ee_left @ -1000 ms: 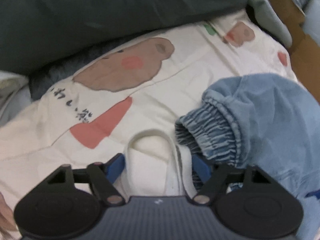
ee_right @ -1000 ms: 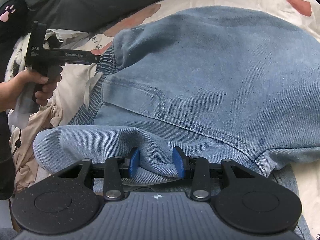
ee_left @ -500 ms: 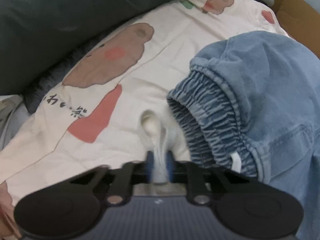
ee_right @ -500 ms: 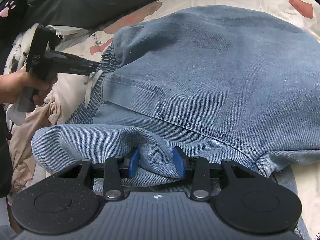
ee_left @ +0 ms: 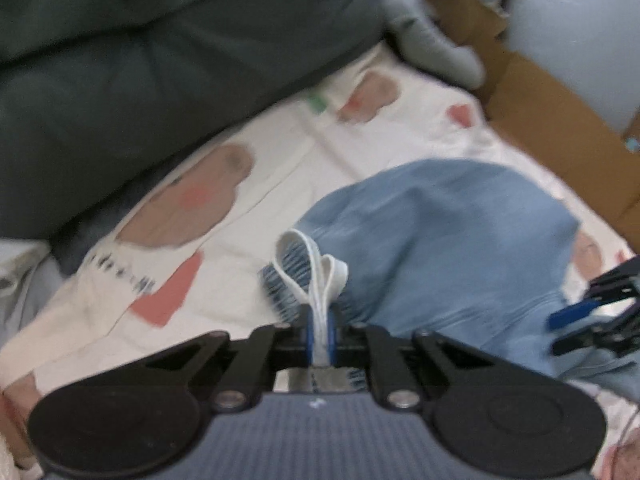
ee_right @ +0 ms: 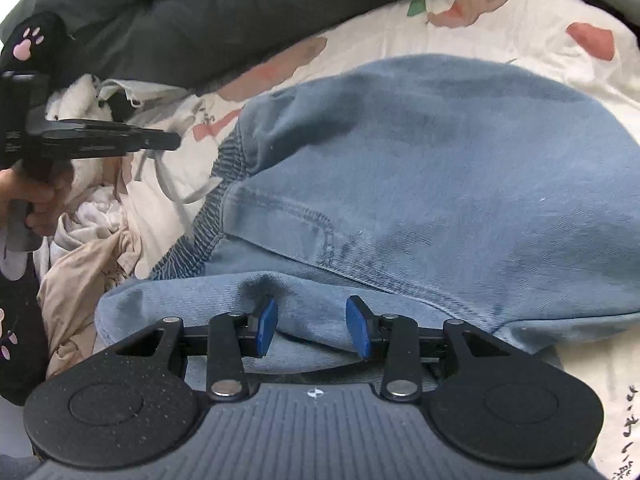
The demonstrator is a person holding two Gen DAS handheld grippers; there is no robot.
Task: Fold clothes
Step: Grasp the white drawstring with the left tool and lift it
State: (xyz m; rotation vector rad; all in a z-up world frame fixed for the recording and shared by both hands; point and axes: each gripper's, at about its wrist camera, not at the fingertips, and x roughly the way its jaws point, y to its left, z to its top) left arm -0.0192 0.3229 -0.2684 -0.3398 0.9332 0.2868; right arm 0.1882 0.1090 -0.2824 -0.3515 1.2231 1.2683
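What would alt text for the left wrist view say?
The left claw is shut on the white drawstring of light-blue denim trousers, which lie on a cream cartoon-print sheet. A dark grey duvet lies beyond; the picture is blurred.

A bed covered by a cream sheet printed with brown animal heads, red-orange wedges and small dark lettering fills most of the space, lit by soft, even daylight. A bulky dark grey-green duvet is heaped along its far edge, and a black plush item with pink paw prints sits by a rumpled pile of beige and white laundry at the left end. At the far right corner an open brown cardboard box stands against a pale blue-grey wall, with a light grey cushion slumped beside it.
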